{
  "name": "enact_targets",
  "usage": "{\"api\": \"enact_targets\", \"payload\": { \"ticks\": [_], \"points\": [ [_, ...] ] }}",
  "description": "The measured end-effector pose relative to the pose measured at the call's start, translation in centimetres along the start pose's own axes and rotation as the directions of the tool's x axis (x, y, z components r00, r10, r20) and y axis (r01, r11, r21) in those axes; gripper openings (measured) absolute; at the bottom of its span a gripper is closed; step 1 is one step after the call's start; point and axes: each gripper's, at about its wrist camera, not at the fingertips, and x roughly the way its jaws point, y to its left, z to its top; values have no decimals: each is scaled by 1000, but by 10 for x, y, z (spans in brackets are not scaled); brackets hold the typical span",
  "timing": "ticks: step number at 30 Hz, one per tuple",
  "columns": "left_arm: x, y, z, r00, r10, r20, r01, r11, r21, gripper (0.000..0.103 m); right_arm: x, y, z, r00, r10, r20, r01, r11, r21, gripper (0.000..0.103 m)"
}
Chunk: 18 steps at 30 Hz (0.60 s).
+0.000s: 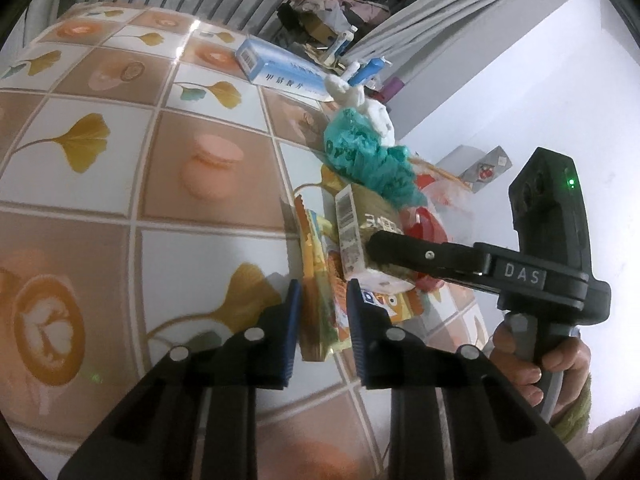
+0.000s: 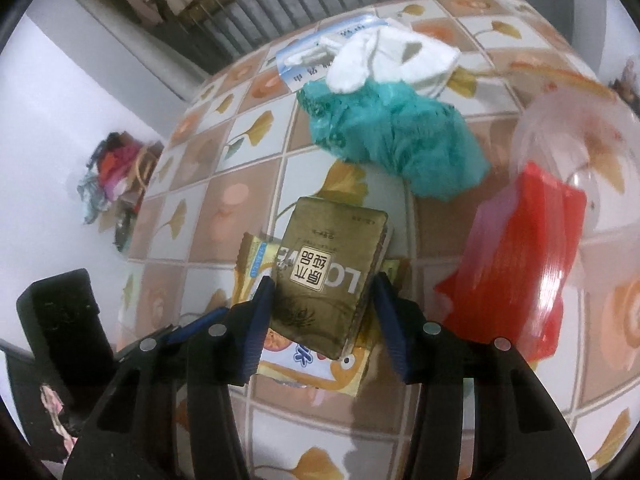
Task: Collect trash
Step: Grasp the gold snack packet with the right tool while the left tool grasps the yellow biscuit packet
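The gold box (image 2: 332,276) lies on a yellow snack wrapper (image 1: 320,300) on the tiled worktop (image 1: 208,160). The right hand-held gripper (image 2: 324,304) pinches the box; the left hand-held gripper (image 1: 322,320) pinches the wrapper. At 12 o'clock sits a green bag (image 2: 396,140). The floor (image 2: 60,120) is white.

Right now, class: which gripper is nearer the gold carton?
Right. The right gripper straddles the gold carton; the left gripper sits lower, around the yellow snack wrapper beneath it.
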Motion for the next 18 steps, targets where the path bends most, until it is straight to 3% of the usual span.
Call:
{"api": "enact_targets", "payload": {
  "ticks": [5,13,18],
  "points": [
    [-6,-6,-10,999,34,-12,-34,999,29,19,-4,1,-13,999,32,-19,-32,999,10,47],
    [-4,-22,-19,990,141,16,-142,978,150,10,-17,10,-16,1000,-16,7,16,999,-34,45],
    [-7,-19,-20,986,166,28,-169,975,142,7,-25,9,-16,1000,0,27,0,1000,-29,44]
  ]
}}
